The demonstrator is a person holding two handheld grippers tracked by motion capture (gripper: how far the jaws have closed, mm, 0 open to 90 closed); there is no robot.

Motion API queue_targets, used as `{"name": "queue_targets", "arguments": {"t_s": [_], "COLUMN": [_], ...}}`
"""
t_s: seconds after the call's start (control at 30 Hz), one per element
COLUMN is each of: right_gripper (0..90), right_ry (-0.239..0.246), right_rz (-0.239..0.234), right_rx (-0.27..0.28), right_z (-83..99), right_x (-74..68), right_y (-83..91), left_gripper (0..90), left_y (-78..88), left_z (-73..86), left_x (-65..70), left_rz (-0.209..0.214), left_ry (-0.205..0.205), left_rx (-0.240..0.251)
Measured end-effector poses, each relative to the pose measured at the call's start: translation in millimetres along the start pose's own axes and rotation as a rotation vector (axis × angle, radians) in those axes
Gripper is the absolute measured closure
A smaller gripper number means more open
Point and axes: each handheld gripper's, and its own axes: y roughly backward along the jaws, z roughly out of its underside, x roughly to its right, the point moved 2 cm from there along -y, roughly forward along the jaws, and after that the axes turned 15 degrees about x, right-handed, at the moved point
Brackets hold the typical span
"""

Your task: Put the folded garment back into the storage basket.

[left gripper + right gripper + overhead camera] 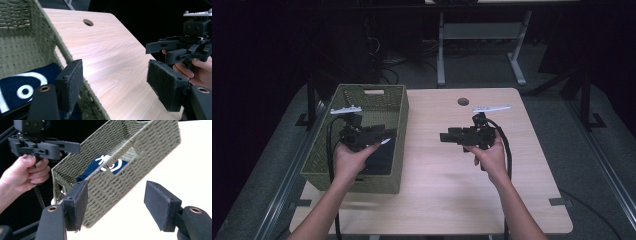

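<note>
Basket (362, 135), green woven, sits on the left part of my pale wood worktop (437, 170), dark folded cloth (379, 160) inside; high view has my left tool (384, 134) over it, right tool (443, 136) above bare wood, dark room, grey floor behind. Left tool view: my jaws wide, nothing between, cloth (22, 87) with white print below, round hole (88, 22) in worktop. Right tool view: jaws wide, empty, basket (120, 170) ahead, cloth (107, 165) in it.
</note>
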Motion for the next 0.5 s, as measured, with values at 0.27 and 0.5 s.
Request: {"name": "queue_targets", "arguments": {"t_s": [0.27, 0.5], "right_gripper": [33.8, 32.9], "right_ry": [-0.001, 0.001], "right_rz": [0.022, 0.042], "right_rx": [0.008, 0.008], "right_z": [2.4, 2.5], "right_x": [7.7, 13.4], "right_y": [14.1, 23.8], "left_gripper": [26.8, 25.8], "left_y": [-9.1, -14.9], "left_z": [1.9, 1.8], "left_x": [11.8, 16.6], "left_rz": [0.026, 0.040], "left_ry": [-0.015, -0.012], "left_rx": [-0.012, -0.009]}}
